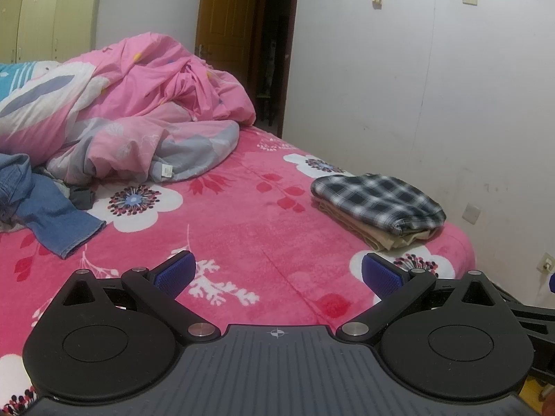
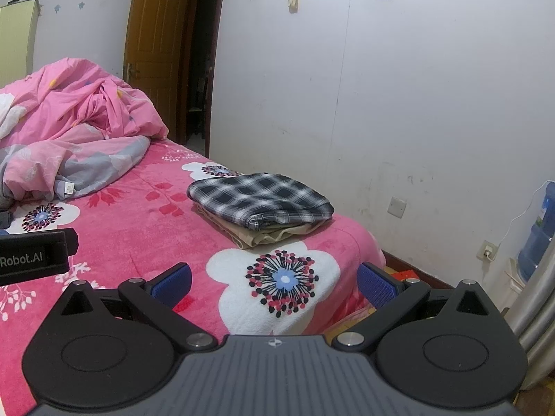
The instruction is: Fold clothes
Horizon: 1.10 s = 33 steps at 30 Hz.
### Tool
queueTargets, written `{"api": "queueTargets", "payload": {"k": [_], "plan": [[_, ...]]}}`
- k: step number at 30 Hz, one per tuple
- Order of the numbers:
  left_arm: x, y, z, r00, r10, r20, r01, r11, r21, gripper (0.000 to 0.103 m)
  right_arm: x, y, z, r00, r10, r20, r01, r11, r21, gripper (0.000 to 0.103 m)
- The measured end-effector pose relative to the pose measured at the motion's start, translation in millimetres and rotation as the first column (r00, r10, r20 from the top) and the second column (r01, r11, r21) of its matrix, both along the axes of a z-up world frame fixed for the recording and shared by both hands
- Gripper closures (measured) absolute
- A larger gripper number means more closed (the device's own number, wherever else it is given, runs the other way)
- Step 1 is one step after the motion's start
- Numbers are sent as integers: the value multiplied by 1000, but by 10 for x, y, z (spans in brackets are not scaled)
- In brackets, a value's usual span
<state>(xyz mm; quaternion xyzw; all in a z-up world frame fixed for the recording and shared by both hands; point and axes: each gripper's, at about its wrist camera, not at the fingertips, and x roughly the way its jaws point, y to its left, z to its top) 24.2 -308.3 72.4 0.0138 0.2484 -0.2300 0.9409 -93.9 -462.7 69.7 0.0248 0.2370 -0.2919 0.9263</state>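
Note:
A folded black-and-white plaid garment lies on a folded beige garment near the bed's right edge; the plaid one and the beige one also show in the right wrist view. Unfolded blue jeans lie crumpled at the left of the bed. My left gripper is open and empty above the pink floral blanket. My right gripper is open and empty above the bed's near corner. The left gripper's body shows at the left of the right wrist view.
A heaped pink quilt fills the back left of the bed. A white wall runs along the bed's right side, with an open brown door behind. A water bottle and wall sockets stand at the far right.

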Motion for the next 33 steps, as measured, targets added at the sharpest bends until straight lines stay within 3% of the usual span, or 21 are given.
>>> {"api": "queueTargets", "payload": {"k": [33], "plan": [[-42, -99, -53, 1000, -19, -14, 19, 1000, 5, 0, -78, -90, -52, 1000, -23, -3, 23, 1000, 12, 0]]}}
